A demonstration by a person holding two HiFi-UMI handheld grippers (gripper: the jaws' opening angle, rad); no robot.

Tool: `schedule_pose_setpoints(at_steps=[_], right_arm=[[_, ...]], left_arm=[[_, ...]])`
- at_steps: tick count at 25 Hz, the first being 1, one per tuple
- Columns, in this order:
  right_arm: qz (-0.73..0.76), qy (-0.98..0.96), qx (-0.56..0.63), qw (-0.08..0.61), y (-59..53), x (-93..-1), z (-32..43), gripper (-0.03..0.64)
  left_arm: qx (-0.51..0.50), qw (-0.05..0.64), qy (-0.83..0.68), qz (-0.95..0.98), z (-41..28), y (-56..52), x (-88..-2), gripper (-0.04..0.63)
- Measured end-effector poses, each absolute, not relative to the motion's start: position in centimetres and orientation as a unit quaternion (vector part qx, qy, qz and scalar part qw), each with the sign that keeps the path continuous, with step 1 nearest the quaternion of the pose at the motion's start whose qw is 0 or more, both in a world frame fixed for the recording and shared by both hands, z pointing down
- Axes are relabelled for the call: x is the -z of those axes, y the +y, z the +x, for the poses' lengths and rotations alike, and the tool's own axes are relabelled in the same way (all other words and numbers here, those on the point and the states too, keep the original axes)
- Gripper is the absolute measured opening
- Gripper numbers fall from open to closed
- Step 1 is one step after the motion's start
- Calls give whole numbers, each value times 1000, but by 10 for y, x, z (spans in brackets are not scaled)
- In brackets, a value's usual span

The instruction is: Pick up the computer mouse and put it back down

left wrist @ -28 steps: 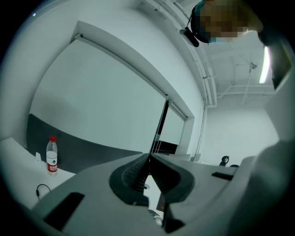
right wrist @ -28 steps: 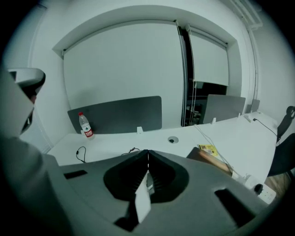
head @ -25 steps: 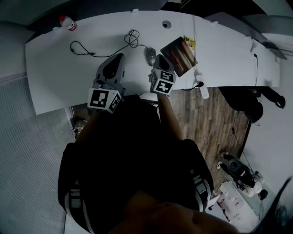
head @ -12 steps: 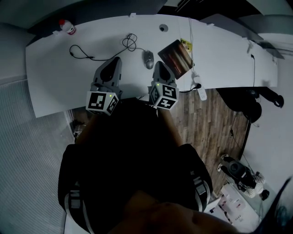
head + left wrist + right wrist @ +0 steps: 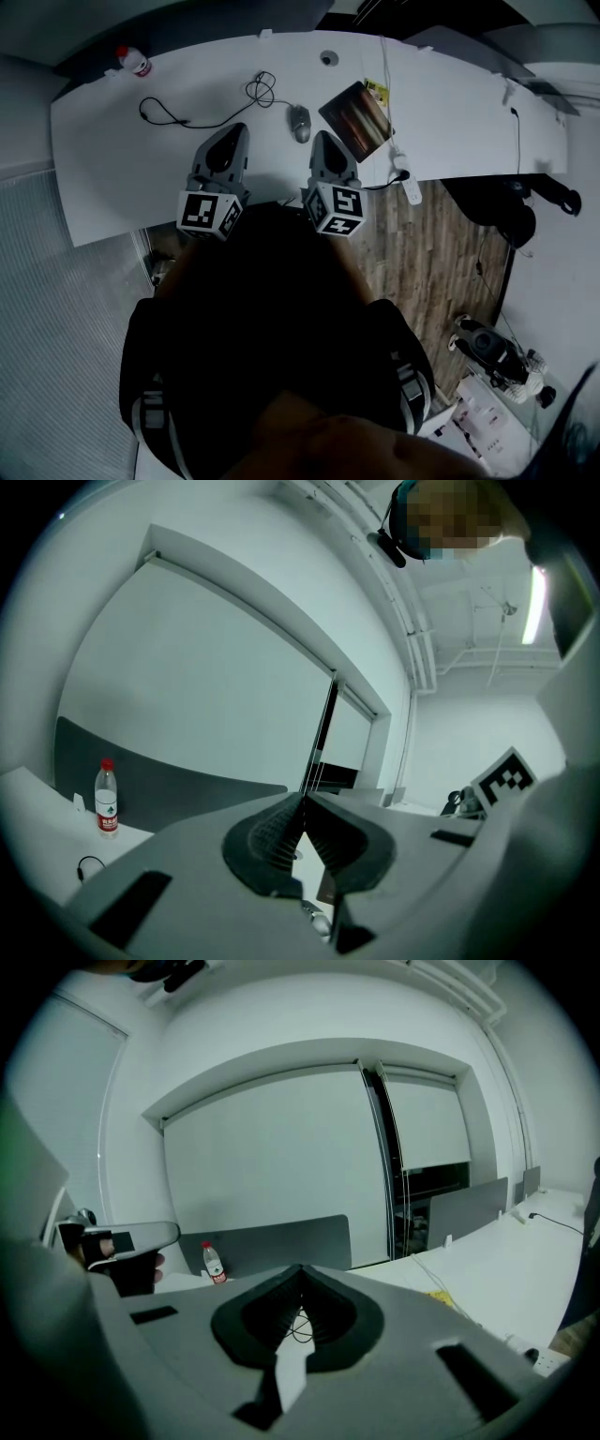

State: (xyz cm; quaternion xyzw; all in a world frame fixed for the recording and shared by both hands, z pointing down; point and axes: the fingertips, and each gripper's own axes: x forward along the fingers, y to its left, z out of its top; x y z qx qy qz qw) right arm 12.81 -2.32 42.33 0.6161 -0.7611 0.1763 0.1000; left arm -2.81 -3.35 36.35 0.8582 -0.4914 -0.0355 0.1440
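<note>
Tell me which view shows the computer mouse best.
Head view: the mouse lies whole on the desk beyond the right gripper. Right gripper view catches only its coiled cable; left gripper view shows no clear mouse.

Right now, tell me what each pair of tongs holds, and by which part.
Nothing. Left tongs and right tongs are shut and empty; the computer mouse lies on the desk.

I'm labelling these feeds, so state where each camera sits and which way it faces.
Head view: on the head, facing steeply down at the desk; torso, left gripper and right gripper show.
Left gripper view: rides that gripper, facing along its shut jaws toward the wall.
Right gripper view: likewise, jaws shut.
All share the water bottle.
</note>
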Motion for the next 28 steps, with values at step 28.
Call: schedule_pose_setpoints(at_steps=[28], right_arm=[[605, -773, -170, 86, -19, -419, 126, 0]], left_arm=[[32, 150, -489, 859, -24, -33, -365, 6]])
